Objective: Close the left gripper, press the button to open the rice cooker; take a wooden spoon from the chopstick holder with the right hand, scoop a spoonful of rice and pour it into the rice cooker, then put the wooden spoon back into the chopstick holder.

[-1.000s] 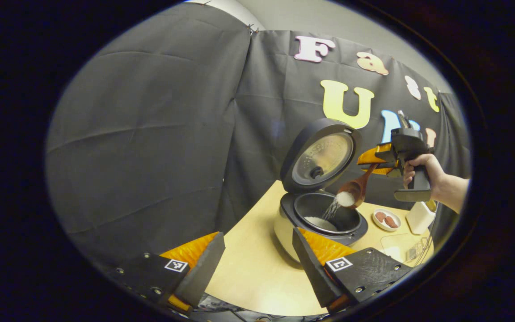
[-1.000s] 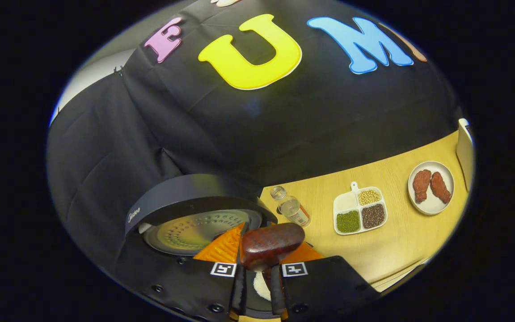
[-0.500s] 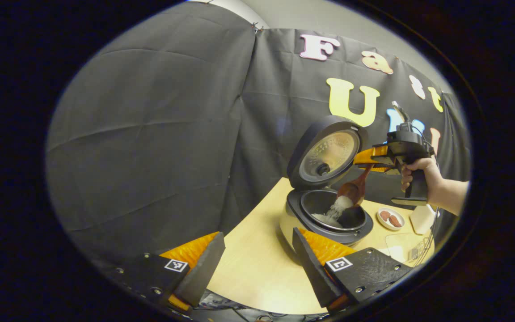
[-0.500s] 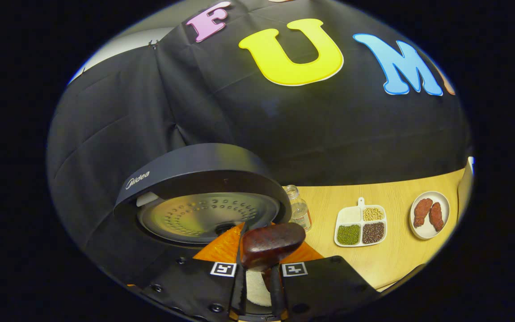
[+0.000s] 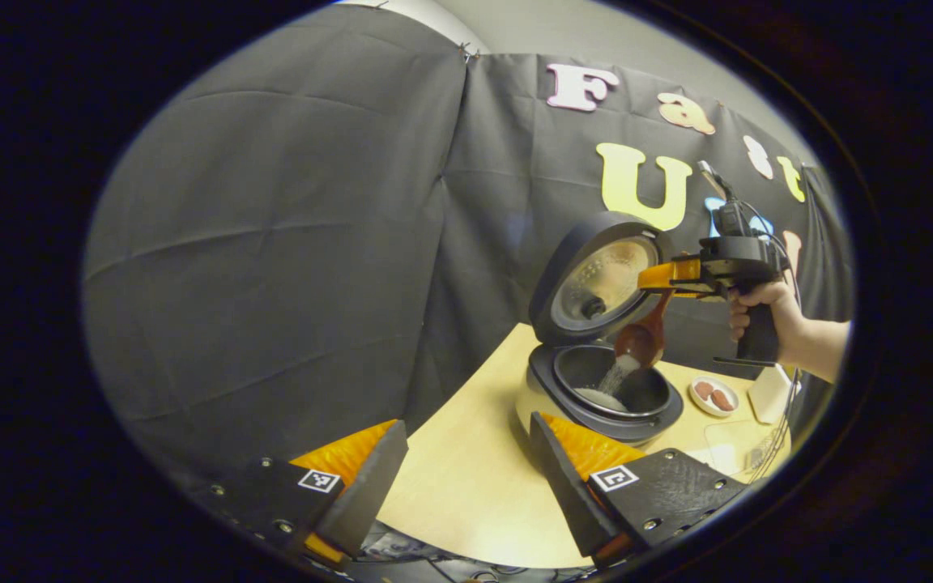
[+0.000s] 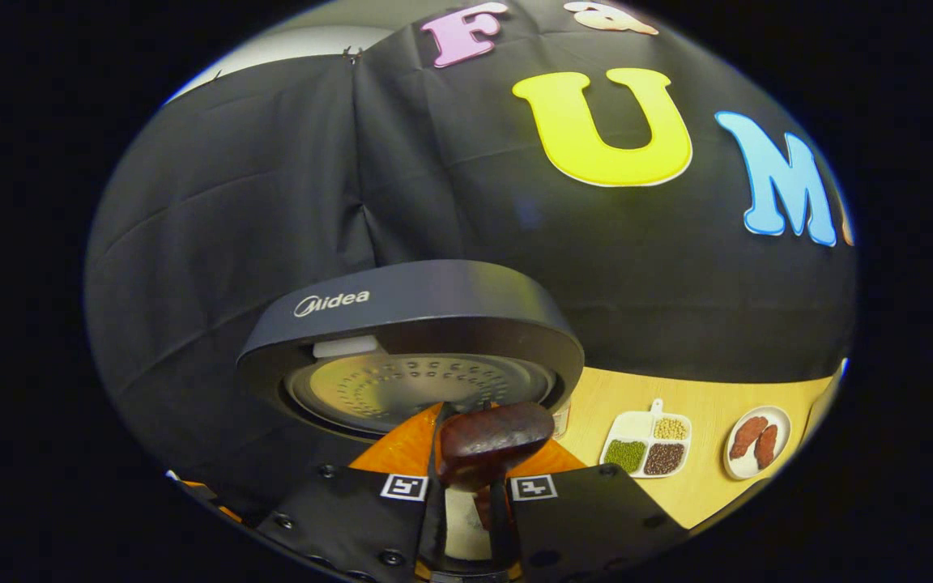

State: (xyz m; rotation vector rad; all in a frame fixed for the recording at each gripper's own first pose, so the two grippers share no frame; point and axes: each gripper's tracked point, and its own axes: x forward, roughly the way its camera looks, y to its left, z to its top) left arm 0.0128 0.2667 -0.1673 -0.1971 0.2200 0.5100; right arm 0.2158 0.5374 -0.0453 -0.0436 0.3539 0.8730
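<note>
Nearest, in the left gripper view, the left gripper (image 5: 466, 478) is hanging low over the table (image 5: 466, 494) with its fingers wide apart and nothing between them. Beyond it the rice cooker (image 5: 600, 389) is standing with its lid (image 5: 596, 279) raised. Above the inner pot the right gripper (image 5: 673, 277), held by a hand (image 5: 758, 320), is clamping the handle of the wooden spoon (image 5: 641, 340), whose bowl is tipped downward so that rice (image 5: 614, 379) is streaming into the pot. In the right gripper view the spoon handle's end (image 6: 492, 441) is sitting between the closed fingers, with the lid's underside just ahead. Farther off, a divided dish of grains (image 6: 649, 448) and a small plate (image 6: 756, 444) are resting on the table.

Likely risks: grains are liable to land on the rim or table if the bowl drifts sideways off the pot; the tilted handle may rotate within the grip; lifting too close could knock the raised lid.
</note>
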